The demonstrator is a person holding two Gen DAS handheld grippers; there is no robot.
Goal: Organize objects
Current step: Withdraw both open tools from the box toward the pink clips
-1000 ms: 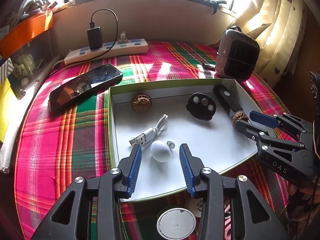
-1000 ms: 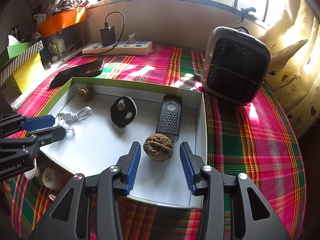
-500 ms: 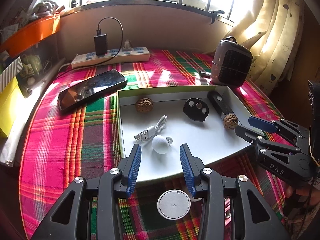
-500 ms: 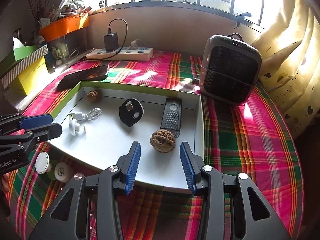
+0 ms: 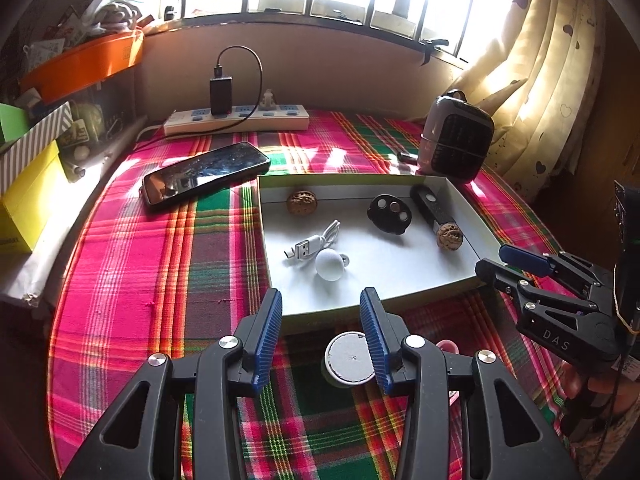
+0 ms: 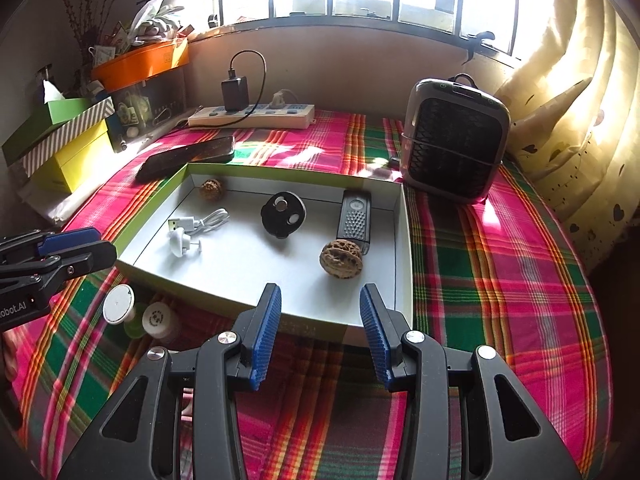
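A shallow green-rimmed box lies on the plaid cloth. In it are two walnuts, a white USB cable, a white round plug piece, a black round gadget and a black remote. My left gripper is open and empty, held above the box's near edge. My right gripper is open and empty, above the near edge, short of the near walnut. Small round-capped containers stand in front of the box.
A black phone lies left of the box. A power strip with a charger runs along the back wall. A small grey heater stands at the back right. Yellow and striped boxes stack at the left; a curtain hangs right.
Both grippers have drawn back and up from the box, still open. The white plug piece and the near walnut, earlier between the fingers, now lie farther off in the box.
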